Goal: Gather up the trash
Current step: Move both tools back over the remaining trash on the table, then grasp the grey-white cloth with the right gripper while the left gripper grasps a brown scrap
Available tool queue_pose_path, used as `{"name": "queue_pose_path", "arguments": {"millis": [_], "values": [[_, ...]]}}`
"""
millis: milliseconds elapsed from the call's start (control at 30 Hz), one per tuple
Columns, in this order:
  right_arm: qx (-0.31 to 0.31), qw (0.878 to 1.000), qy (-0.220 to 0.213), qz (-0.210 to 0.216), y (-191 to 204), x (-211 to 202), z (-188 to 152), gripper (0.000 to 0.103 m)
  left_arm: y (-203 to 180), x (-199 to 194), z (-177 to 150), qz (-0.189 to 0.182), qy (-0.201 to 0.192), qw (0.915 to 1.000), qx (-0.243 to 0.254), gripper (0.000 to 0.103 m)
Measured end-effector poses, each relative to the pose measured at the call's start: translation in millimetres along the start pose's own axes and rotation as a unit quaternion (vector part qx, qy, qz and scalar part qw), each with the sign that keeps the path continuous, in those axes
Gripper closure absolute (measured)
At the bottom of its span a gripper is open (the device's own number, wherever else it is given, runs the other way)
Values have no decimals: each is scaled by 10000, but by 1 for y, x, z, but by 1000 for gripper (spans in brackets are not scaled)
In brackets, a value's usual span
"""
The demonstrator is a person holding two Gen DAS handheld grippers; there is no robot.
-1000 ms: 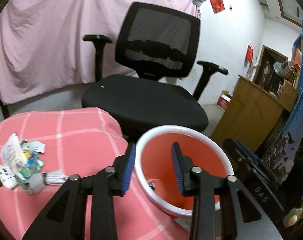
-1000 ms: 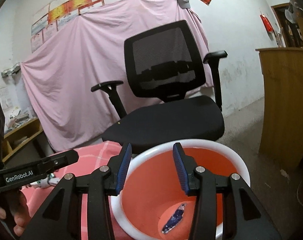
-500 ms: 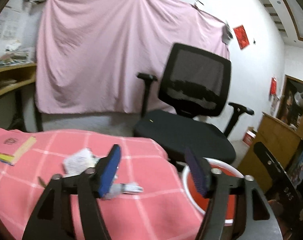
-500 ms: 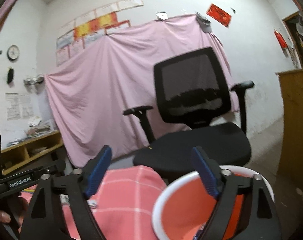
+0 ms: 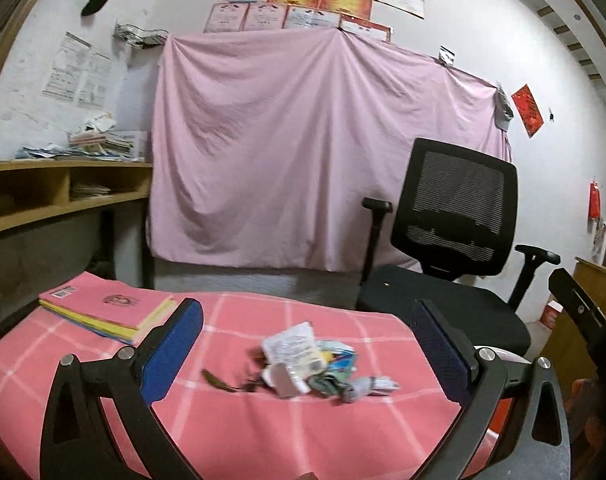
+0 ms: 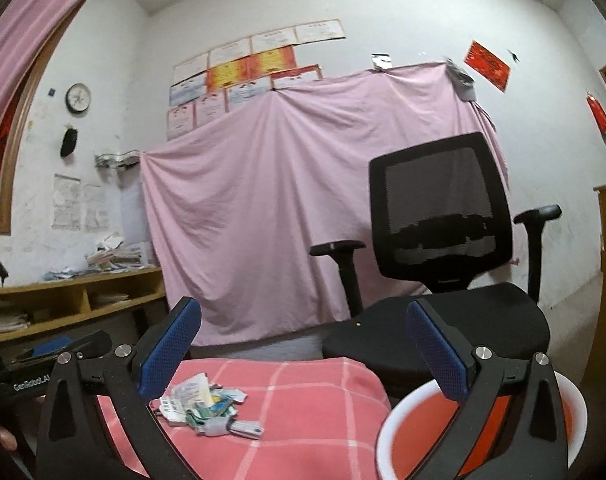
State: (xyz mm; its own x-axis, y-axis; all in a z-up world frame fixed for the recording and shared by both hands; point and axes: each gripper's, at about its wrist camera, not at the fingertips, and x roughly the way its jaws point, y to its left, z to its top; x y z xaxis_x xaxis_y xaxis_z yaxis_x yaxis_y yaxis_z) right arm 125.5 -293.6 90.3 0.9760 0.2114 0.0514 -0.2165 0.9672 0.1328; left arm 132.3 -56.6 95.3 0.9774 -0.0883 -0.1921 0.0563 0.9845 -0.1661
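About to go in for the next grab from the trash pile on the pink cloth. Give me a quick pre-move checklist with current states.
1. Left gripper open, nothing held: ok.
2. Right gripper open, nothing held: ok.
3. Trash pile in view on the pink checked cloth, lined up between the left fingers: ok.
4. Orange bin visible beside the cloth, mouth unobstructed: ok.
5. Pile is one separable piece: cannot tell, wrappers overlap and the image is blurred.
6. Pink notebooks apart from the pile, out of the approach: ok.
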Motion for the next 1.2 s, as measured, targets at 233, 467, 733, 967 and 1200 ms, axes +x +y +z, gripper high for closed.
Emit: {"name": "queue_pose_path", "arguments": {"millis": [233, 467, 733, 967, 1200], "values": [[-234, 9995, 114, 164, 24, 12, -8, 0, 28, -12, -11, 281, -198, 9993, 131, 1], [-503, 9981, 205, 276, 46, 23, -19, 0, 52, -14, -24, 546, -403, 9974, 228, 1], [-634, 9936, 840, 413, 64, 52, -38, 0, 69, -1, -33, 590, -289, 9975, 276, 1], [-784, 9803, 1780, 345, 69, 85, -57, 0, 74, 18, -34, 505, 51, 9985, 181, 1], [-512, 9590, 2771, 302, 60, 112, -77, 0, 72, 58, -40, 349, 1009, 9939, 261, 3]]}}
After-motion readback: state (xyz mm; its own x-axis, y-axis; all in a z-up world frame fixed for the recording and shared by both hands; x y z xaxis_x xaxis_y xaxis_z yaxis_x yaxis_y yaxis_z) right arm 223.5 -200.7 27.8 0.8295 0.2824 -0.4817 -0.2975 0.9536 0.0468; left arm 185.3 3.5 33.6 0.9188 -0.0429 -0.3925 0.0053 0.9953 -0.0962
